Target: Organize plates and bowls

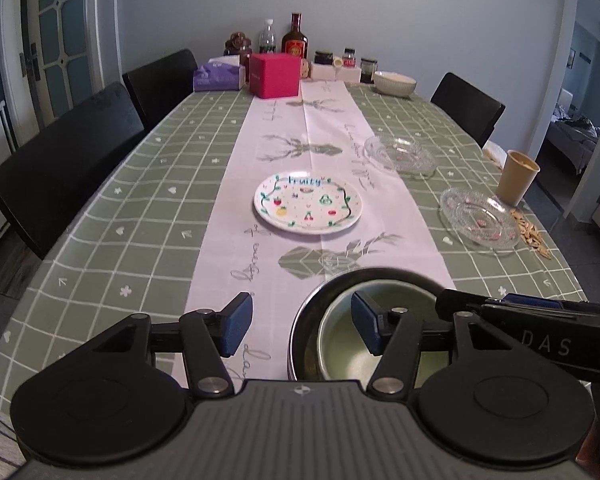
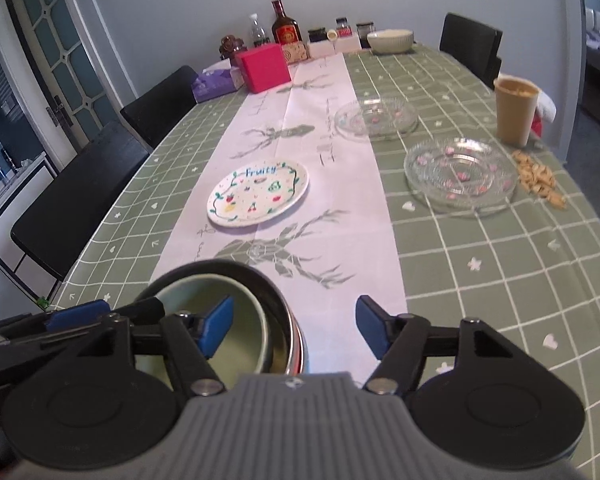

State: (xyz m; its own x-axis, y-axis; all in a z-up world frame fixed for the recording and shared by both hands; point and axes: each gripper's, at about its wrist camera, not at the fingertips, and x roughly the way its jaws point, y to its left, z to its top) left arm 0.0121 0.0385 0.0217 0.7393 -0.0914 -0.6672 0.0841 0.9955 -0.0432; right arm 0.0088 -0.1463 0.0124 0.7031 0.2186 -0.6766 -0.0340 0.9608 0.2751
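Left tongs [image 1: 302, 328]: released; one blue pad hangs over the green bowl [image 1: 384, 332], the other outside the stack's rim, neither pressing on it.
Right tongs [image 2: 294, 326]: released as well; the stack's rim sits between its pads, untouched as far as the views show.
Nested stack: the green bowl sits inside a dark metal bowl [image 2: 276, 292], at the near end of the worktop [image 1: 100, 240], on the pale runner [image 2: 340, 216].
Fruity plate [image 1: 308, 203]: just beyond the stack, mid-runner, flat and alone.
Glass dishes: one near the right edge [image 2: 460, 172], another further back [image 2: 376, 118], well apart from the stack.
Cream bowl [image 1: 394, 82]: at the far end, beside jars.
Step in hand: probably leaving the stacked bowls for the next piece.
Doing it well: lift both tongs straight clear of the rims before swinging away, so the stack is not nudged. Approach the plate low at its edge; the glass looks slippery, so grip it squarely.
Hazard: the paper cup [image 2: 514, 110] and scattered nut shells [image 2: 538, 176] crowd the nearer glass dish.
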